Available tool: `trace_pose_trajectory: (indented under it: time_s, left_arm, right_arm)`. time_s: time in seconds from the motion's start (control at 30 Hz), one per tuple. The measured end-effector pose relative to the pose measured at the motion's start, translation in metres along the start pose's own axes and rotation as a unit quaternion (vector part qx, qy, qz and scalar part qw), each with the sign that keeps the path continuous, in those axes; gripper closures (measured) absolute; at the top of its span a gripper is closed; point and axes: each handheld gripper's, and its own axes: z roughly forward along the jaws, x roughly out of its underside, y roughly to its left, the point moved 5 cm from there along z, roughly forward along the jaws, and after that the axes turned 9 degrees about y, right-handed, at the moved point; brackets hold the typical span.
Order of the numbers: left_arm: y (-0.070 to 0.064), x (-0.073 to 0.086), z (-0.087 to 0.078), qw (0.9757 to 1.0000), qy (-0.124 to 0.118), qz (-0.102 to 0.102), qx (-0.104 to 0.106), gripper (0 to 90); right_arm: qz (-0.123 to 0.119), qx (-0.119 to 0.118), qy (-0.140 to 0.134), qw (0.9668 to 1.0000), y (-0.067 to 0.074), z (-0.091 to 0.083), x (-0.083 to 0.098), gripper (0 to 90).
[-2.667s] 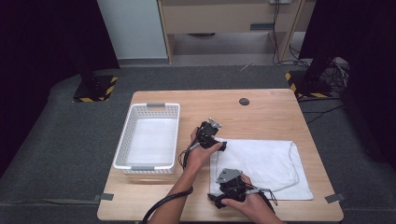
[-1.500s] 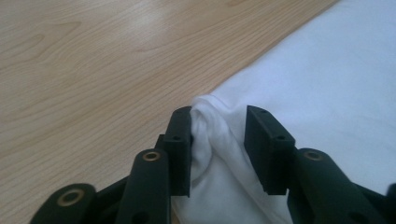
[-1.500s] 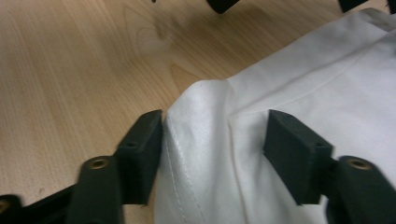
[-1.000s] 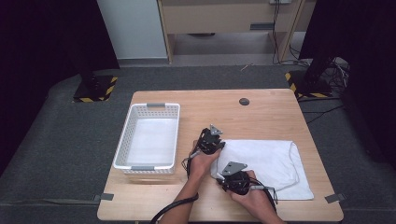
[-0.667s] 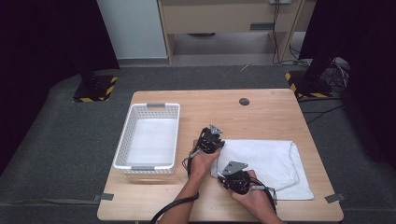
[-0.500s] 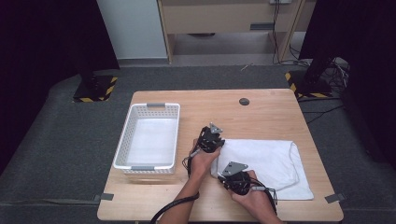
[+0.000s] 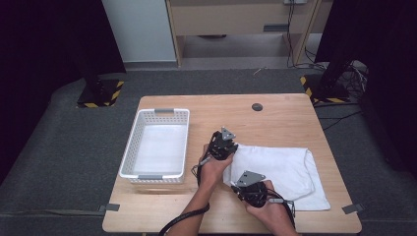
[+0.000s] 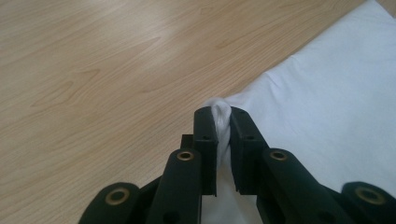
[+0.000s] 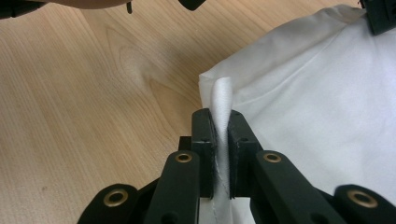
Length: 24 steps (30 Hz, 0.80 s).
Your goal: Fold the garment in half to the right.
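The white cloth (image 7: 278, 169) lies flat on the counter (image 7: 275, 115), near the front right corner. Its long side runs left to right, along the front edge of the counter. Both grippers hold its left end.

The left gripper (image 7: 227, 149) is at the far left corner of the cloth. In the left gripper view its fingers (image 8: 205, 140) are pressed together on a small pinch of cloth (image 8: 222, 112).

The right gripper (image 7: 246, 188) is at the near left corner, closer to the person. In the right gripper view its fingers (image 9: 204, 140) are squeezed on a thin fold of cloth (image 9: 220, 100) that sticks up between them.

So the whole cloth stretches away to the right of both pairs of fingers. The white basket (image 7: 129, 164) sits on the other side, by the left edge of the counter. I think the next move is to lift this end and carry it over the rest of the cloth, towards the right.
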Motion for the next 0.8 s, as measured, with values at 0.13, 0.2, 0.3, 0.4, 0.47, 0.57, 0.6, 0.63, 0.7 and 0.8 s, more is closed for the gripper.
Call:
trace_pose_trajectory:
  time_s: [0.13, 0.2, 0.3, 0.4, 0.47, 0.57, 0.6, 0.63, 0.7, 0.8]
  left_arm:
    - [0.000, -0.003, -0.005, 1.0000, -0.007, 0.001, 0.000, 83.1]
    - [0.000, -0.004, -0.007, 1.0000, -0.008, 0.002, -0.002, 83.0]
    - [0.001, -0.004, -0.010, 0.9999, -0.009, 0.003, -0.003, 83.0]
    - [0.001, -0.004, -0.011, 0.9999, -0.011, 0.003, -0.002, 83.0]
    - [0.002, -0.005, -0.012, 0.9999, -0.013, 0.003, -0.002, 83.1]
    - [0.002, -0.007, -0.014, 0.9999, -0.015, 0.004, -0.003, 83.0]
    - [0.002, -0.008, -0.016, 0.9999, -0.016, 0.004, -0.003, 83.0]
    - [0.001, -0.009, -0.017, 0.9998, -0.017, 0.005, -0.003, 83.0]
    - [0.001, -0.010, -0.018, 0.9998, -0.018, 0.007, -0.004, 83.0]
    - [0.000, -0.012, -0.021, 0.9998, -0.019, 0.008, -0.005, 82.9]
  right_arm:
    - [0.003, 0.001, -0.007, 1.0000, 0.001, -0.004, -0.002, 83.9]
    - [0.004, 0.001, -0.010, 0.9999, 0.001, -0.005, -0.003, 83.9]
    - [0.003, 0.002, -0.012, 0.9999, 0.002, -0.007, -0.005, 84.0]
    - [0.003, 0.002, -0.012, 0.9999, 0.002, -0.008, -0.006, 84.1]
    - [0.002, 0.002, -0.013, 0.9999, 0.003, -0.008, -0.007, 84.2]
    - [0.001, 0.002, -0.014, 0.9999, 0.003, -0.010, -0.008, 84.2]
    - [0.001, 0.003, -0.015, 0.9999, 0.003, -0.011, -0.009, 84.3]
    - [0.002, 0.003, -0.017, 0.9999, 0.003, -0.012, -0.009, 84.3]
    - [0.000, 0.004, -0.018, 0.9998, 0.003, -0.013, -0.010, 84.4]
    - [-0.002, 0.006, -0.019, 0.9998, 0.003, -0.016, -0.012, 84.5]
